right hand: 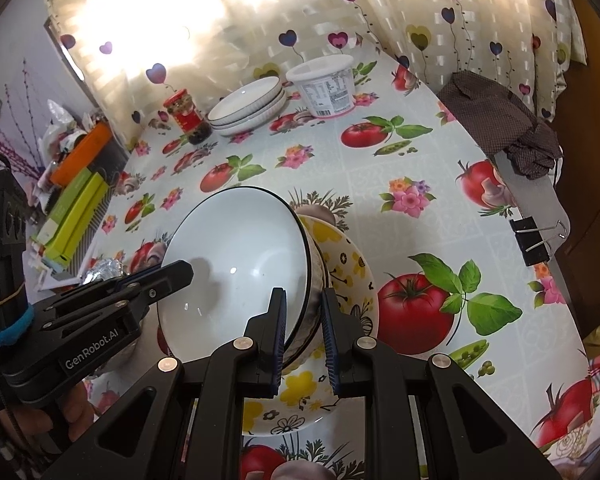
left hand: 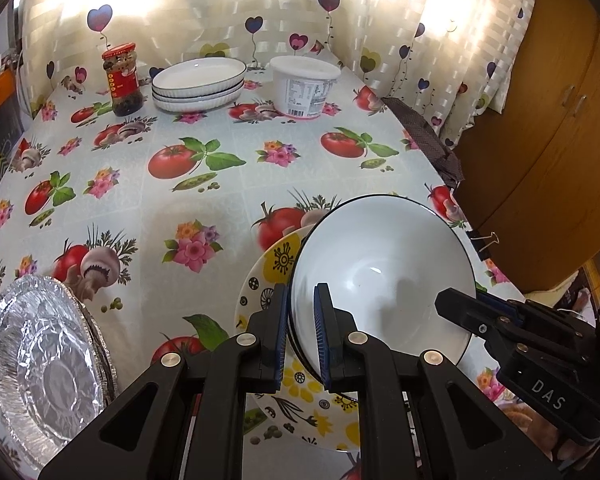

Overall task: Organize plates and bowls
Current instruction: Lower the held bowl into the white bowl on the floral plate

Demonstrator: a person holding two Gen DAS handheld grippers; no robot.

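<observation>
**Item: white bowl** (left hand: 380, 276), dark-rimmed, glazed. It sits near the table's front edge, at 5 o'clock in the left wrist view and at the centre of the right wrist view, tilted above a yellow-flowered dish (left hand: 268, 264). At least one more white bowl appears nested under it; the exact count cannot be told.

**Grip:** The left gripper (left hand: 302, 336) is clenched on the rim at the bowl's 8 o'clock. The right gripper (right hand: 304, 340) is clamped over the stacked rims on the opposite side.

**Handling (judged):** It is probably ceramic: stiff, fairly heavy, breakable. The glaze is likely slippery against the pads. The rim is the only practical hold, and two opposed rim grips suit it. A nested bowl could slide if the tilt grows.

**Likely destination:** stack of white plates (left hand: 199, 84), at 12 o'clock, far side of the table, between a red-lidded jar (left hand: 123, 80) and a white tub (left hand: 304, 86).

**Also present:** foil trays (left hand: 44, 372), at 8 o'clock.
</observation>
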